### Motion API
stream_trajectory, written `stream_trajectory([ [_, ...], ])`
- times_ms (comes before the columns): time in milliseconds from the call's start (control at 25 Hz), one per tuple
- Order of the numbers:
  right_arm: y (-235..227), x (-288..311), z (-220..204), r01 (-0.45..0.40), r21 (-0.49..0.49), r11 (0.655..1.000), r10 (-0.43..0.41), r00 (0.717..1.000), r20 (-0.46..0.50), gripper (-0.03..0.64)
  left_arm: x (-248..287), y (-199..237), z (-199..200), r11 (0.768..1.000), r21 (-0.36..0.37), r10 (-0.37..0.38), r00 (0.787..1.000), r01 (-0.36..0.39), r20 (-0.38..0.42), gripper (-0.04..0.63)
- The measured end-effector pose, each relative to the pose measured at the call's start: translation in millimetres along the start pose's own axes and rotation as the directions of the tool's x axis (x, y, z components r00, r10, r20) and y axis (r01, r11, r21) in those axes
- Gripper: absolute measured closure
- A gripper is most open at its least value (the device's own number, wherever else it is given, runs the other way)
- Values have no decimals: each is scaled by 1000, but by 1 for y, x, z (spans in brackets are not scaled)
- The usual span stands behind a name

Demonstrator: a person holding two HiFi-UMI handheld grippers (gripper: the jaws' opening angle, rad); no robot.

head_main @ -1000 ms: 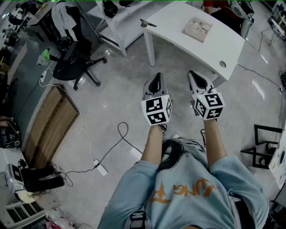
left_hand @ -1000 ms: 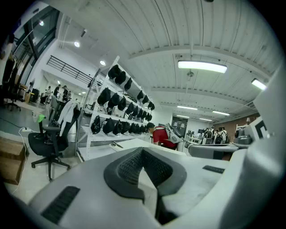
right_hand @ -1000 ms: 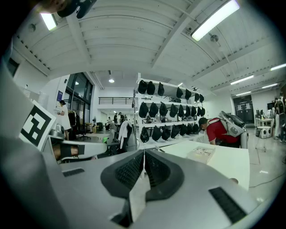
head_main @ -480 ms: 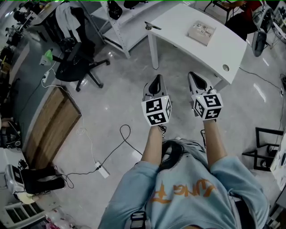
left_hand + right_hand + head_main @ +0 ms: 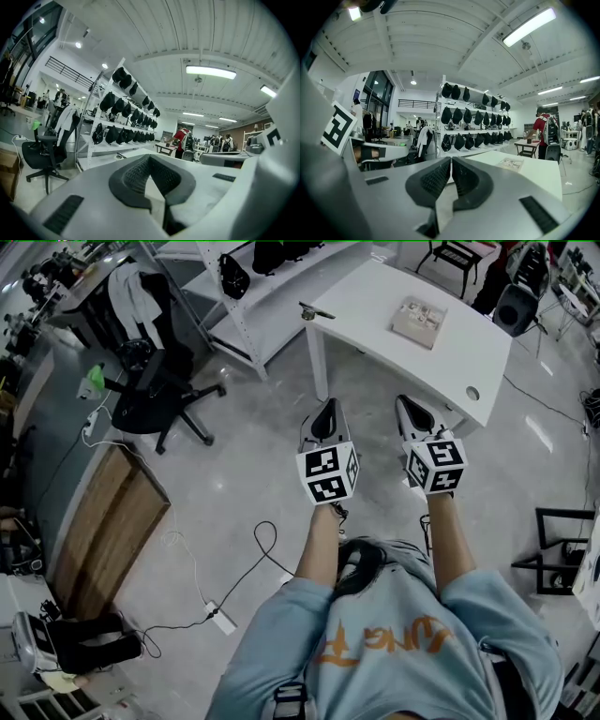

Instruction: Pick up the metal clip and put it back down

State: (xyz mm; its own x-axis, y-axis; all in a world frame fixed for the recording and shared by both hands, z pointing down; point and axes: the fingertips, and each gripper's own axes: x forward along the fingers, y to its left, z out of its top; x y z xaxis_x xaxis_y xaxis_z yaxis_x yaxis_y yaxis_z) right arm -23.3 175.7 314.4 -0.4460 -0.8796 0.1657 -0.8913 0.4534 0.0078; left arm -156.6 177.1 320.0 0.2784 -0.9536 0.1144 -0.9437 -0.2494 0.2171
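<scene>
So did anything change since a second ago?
The person has walked a little closer to the white table. Nothing was picked up or let go. The left gripper and right gripper stayed shut, empty, side by side.

Two grippers were in view: the left gripper and the right gripper. One white worktop carried one flat box and one small clip. One office chair and one power strip were on the floor.
</scene>
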Motion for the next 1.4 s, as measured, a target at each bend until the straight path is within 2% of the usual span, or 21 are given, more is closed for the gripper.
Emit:
stream_trajectory([
  [240,9,20,0,9,-18,1000,-9,1000,-12,583,17,25,8,1000,-19,-5,1000,5,8,586],
  [520,-2,32,-5,43,-18,999,-43,998,-34,583,34,33,1,999,-37,-28,1000,28,-6,586],
  [760,-4,48,-9,38,-31,999,-40,997,-61,583,47,41,-3,998,-54,-31,999,30,-19,586],
  [1160,-15,103,-27,-5,-4,1000,5,995,-100,583,88,73,-19,997,-69,20,998,-24,-61,586],
  [1400,-36,154,-35,-40,9,999,41,991,-126,583,135,95,-26,994,-84,69,994,-76,-90,586],
])
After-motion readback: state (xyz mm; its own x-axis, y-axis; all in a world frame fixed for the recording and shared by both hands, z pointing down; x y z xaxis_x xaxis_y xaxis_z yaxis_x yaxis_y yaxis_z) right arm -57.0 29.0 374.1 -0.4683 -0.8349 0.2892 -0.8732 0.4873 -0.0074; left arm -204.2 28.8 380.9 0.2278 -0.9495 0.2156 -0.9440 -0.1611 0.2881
